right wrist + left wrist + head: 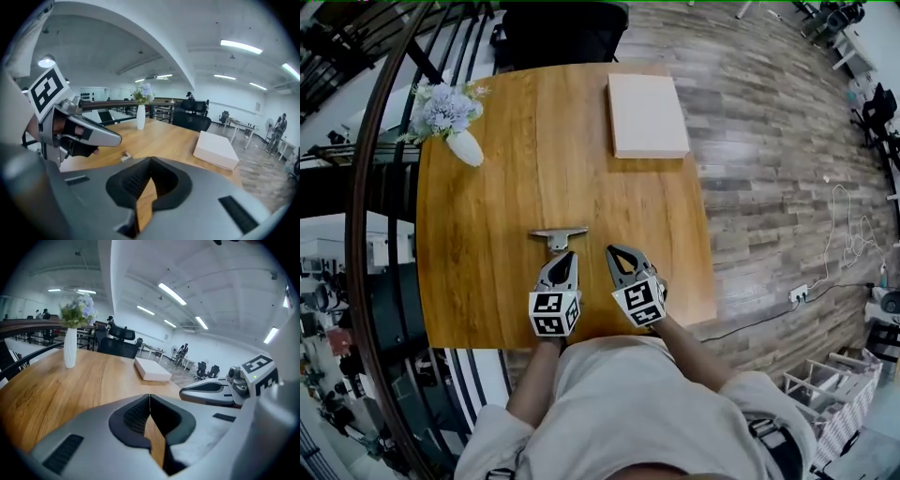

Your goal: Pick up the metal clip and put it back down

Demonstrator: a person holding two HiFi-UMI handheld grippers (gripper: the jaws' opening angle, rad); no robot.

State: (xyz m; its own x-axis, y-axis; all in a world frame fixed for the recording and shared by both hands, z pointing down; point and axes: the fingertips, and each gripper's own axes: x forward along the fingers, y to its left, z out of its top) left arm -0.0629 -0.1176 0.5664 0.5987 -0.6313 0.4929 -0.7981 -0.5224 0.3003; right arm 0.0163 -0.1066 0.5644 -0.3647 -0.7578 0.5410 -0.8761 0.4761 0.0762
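A wooden worktop (487,281) seen from above. The metal clip (559,234) lies flat on it near the front edge, just beyond the tips of the left gripper (565,255). The right gripper (612,251) hangs beside the left one, and both have their jaws pressed together on nothing. Farther back stand a white vase of flowers (461,142) and a flat white box (647,114), well apart.
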